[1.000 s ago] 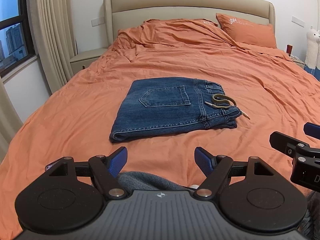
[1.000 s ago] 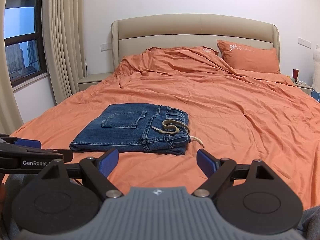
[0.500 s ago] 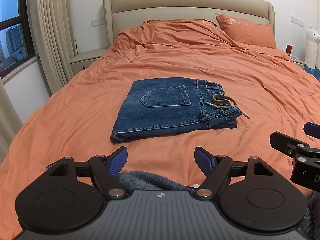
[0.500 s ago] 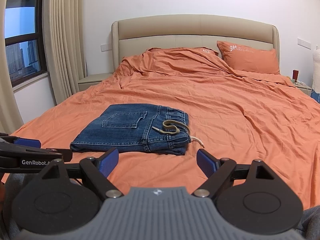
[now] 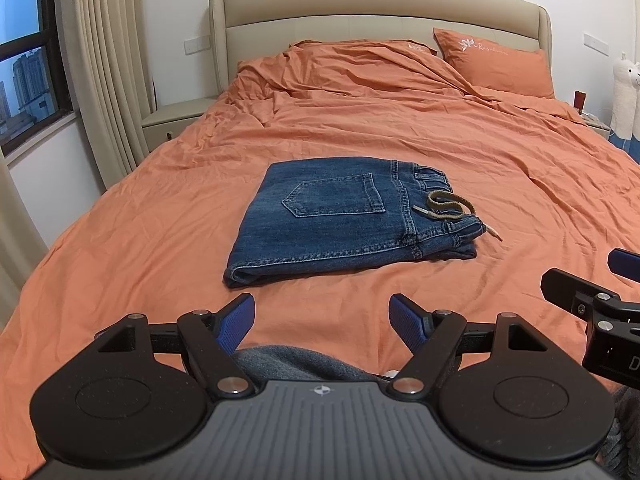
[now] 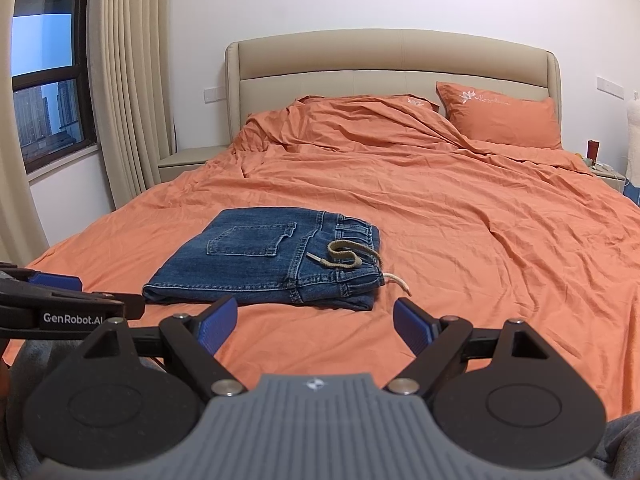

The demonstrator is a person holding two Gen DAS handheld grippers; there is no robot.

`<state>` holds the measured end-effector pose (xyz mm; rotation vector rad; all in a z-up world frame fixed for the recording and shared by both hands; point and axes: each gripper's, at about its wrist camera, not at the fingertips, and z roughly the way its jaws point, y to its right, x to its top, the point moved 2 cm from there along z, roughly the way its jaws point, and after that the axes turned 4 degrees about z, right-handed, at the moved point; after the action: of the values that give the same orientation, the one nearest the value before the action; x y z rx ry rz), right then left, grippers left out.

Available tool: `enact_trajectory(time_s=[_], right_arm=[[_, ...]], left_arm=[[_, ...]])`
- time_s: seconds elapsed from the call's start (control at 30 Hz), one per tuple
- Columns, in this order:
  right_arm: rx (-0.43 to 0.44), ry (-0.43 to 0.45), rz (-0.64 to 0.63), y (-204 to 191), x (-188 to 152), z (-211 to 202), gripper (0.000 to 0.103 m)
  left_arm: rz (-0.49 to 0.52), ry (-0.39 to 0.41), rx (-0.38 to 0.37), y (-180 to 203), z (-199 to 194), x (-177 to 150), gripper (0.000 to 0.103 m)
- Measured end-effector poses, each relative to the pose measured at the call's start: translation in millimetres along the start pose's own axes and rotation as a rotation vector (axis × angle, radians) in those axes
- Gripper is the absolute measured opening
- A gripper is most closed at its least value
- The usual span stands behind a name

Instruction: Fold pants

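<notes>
Blue denim pants (image 5: 340, 220) (image 6: 272, 264) lie folded into a flat rectangle on the orange bed sheet (image 5: 160, 240) (image 6: 480, 240), back pocket up, waistband to the right. A tan drawstring (image 5: 448, 206) (image 6: 348, 258) curls on the waistband. My left gripper (image 5: 322, 322) hovers open near the foot of the bed, short of the pants, nothing between its blue pads. My right gripper (image 6: 316, 322) is open too, just in front of the pants' near edge and apart from them. The right gripper's tip (image 5: 580, 292) shows at the right edge of the left wrist view.
An orange pillow (image 5: 496, 64) and rumpled duvet lie by the beige headboard (image 6: 392, 64). A nightstand (image 5: 176, 120), curtains (image 5: 108, 60) and a window stand on the left. A white plush toy (image 5: 626, 96) is at the far right. Grey fabric (image 5: 288, 364) lies under the left gripper.
Almost nothing differs; both views have drifted very slightly. The pants lie unmoved and both grippers have stayed open.
</notes>
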<state>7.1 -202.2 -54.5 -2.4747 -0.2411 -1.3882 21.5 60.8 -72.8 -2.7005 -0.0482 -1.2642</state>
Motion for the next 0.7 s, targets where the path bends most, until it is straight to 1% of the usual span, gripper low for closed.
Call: enact_trajectory(time_s=[0.4,0.7], right_arm=[[0.001,-0.009,0.008,2.8,-1.3,0.6,0.082],[-0.006,-0.017,0.014,5.5,-0.6,0.8,0.082]], left_arm=[[0.005,-0.002,0.0,-3.9,0.0,0.7,0.089],[0.005,0.015,-0.008,-4.8,-3.3,-0.2,0.087]])
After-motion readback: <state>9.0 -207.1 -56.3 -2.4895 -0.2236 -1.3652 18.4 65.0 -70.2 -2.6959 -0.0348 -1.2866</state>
